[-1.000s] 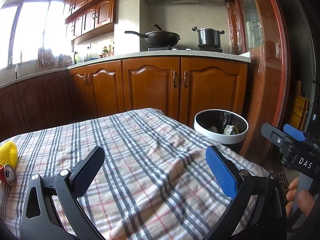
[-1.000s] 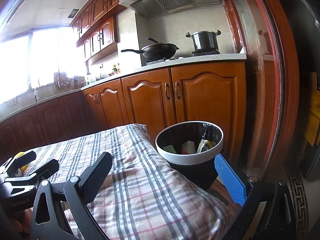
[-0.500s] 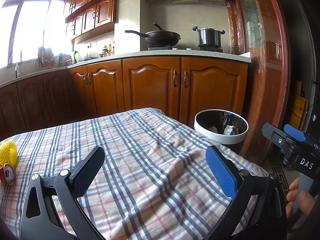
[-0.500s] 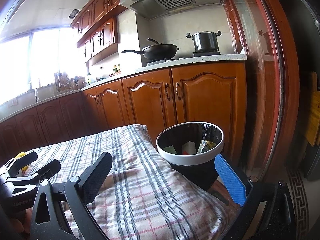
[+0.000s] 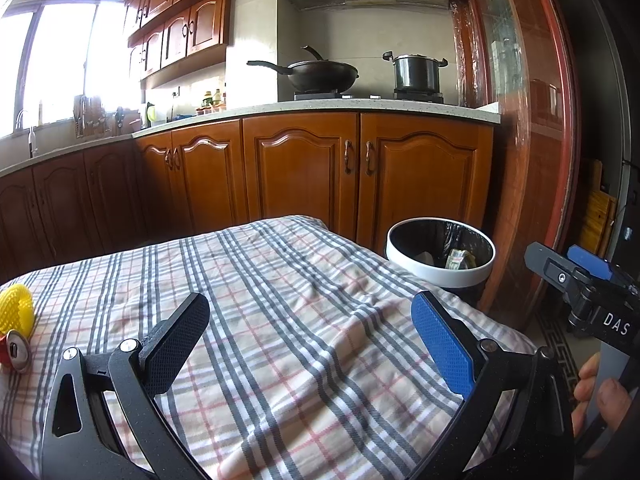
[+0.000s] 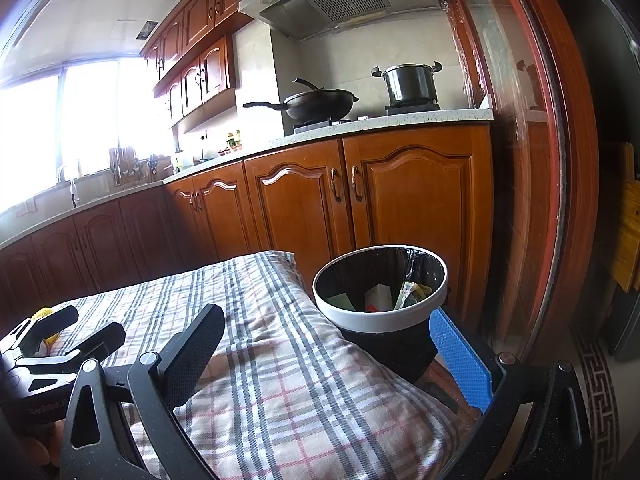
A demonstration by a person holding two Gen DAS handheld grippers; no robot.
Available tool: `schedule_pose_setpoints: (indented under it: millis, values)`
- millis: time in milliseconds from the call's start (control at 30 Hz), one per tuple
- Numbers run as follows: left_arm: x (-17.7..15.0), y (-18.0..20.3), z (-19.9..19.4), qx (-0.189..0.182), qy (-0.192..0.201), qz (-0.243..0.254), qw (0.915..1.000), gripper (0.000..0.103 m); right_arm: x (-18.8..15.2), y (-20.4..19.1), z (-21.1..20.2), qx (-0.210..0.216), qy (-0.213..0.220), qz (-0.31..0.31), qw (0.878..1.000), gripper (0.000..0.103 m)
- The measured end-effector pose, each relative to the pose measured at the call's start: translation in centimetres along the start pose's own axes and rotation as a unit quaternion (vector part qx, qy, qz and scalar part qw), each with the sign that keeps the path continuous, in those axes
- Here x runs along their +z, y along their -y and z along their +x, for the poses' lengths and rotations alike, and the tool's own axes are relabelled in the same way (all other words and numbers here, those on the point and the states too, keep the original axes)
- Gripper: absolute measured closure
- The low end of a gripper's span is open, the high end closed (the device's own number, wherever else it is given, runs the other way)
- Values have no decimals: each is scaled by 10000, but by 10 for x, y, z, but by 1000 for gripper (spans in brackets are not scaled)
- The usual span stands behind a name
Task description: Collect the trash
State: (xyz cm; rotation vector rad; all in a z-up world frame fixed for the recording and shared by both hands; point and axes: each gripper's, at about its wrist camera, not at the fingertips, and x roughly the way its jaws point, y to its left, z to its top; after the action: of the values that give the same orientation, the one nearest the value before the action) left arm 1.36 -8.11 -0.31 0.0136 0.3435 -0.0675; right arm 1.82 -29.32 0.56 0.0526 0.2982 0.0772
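Lying on plaid cloth (image 5: 304,320): yellow mesh trash (image 5: 15,311).

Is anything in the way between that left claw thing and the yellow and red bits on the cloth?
Nothing visible: only bare checked cloth lies between the open left gripper and the yellow item and red can.

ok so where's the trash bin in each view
Left wrist: trash bin at right of centre, past the table's far right corner, beyond the blue finger.
Right wrist: trash bin at lower centre-right, closer, trash visible inside, beside the checked cloth.
Shared landmark: the black wok on the stove above.
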Motion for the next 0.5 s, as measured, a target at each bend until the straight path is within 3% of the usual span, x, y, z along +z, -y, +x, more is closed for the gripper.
schedule_pose_setpoints:
  millis: [500]
  values:
    - [0, -3, 5, -80, -61, 3, 9999, 0, 1, 0, 0, -1, 2, 31, 10000, 0]
